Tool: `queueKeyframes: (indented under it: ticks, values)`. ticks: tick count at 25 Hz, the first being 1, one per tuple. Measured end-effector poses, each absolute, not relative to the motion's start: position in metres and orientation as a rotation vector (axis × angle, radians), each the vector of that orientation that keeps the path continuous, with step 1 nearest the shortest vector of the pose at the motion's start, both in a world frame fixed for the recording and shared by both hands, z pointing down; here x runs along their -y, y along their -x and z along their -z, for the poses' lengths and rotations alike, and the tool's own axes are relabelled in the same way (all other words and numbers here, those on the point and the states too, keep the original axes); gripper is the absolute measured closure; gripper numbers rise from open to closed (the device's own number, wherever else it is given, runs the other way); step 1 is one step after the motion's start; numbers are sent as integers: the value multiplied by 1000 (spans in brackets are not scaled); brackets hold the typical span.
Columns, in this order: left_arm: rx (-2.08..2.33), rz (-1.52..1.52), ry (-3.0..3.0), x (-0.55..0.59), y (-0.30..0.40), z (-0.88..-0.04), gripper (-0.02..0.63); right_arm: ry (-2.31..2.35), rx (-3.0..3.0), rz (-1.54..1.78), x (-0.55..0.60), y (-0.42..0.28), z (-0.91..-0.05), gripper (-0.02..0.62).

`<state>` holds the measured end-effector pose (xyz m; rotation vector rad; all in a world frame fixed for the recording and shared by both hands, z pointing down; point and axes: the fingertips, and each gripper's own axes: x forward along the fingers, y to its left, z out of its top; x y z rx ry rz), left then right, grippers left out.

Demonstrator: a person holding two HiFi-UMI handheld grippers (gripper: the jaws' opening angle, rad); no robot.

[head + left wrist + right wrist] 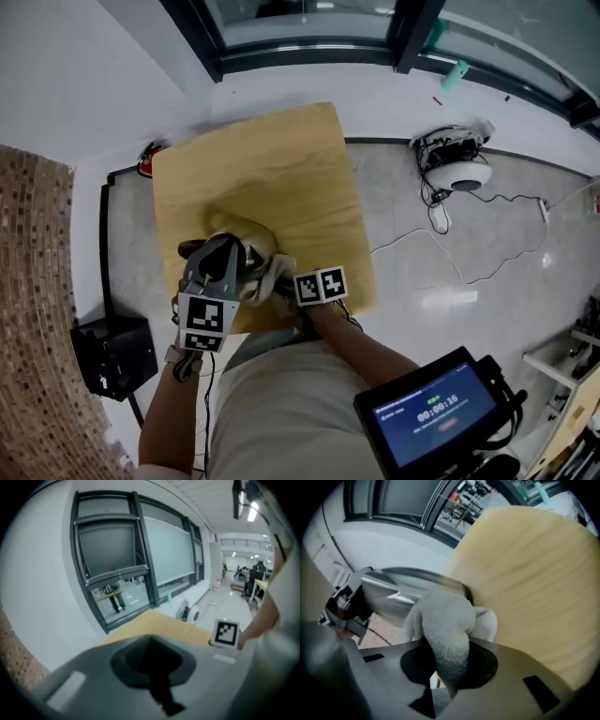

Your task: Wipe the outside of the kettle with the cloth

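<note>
Now right claw (pixel 447 667) pinching cloth (pixel 445 620), cloth pressed against steel kettle (pixel 396 595) lying tilted near front edge of table (pixel 534 573). Left claw (pixel 154 667) pressed together, empty.

the room is bright. a lamp (pixel 248 509) glows on the ceiling, and the floor (pixel 450 300) shines white in one spot. my two gripper views bend at the edges and go black in the corners. the shiny kettle (pixel 393 597) and the cloth (pixel 445 630) look smeared.
</note>
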<state>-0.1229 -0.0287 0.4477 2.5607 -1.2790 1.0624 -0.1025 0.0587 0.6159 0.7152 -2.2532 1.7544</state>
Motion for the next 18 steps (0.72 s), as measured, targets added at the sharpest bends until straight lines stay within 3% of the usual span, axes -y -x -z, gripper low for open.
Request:
queueKeyframes:
  ticks: [4,10,18]
  values:
    - [1272,-1048,-2565,27,122,-446,612,-315,2637,-1282,-82,163,-522,514]
    - [1266,-1050,-2561,25,117,-446,612,-491,2179,-1625,-91,155,-620,514]
    - [1271,-1054,-2563,26,125,-448,612,-1181,2436,-1752,8,59,-550,514]
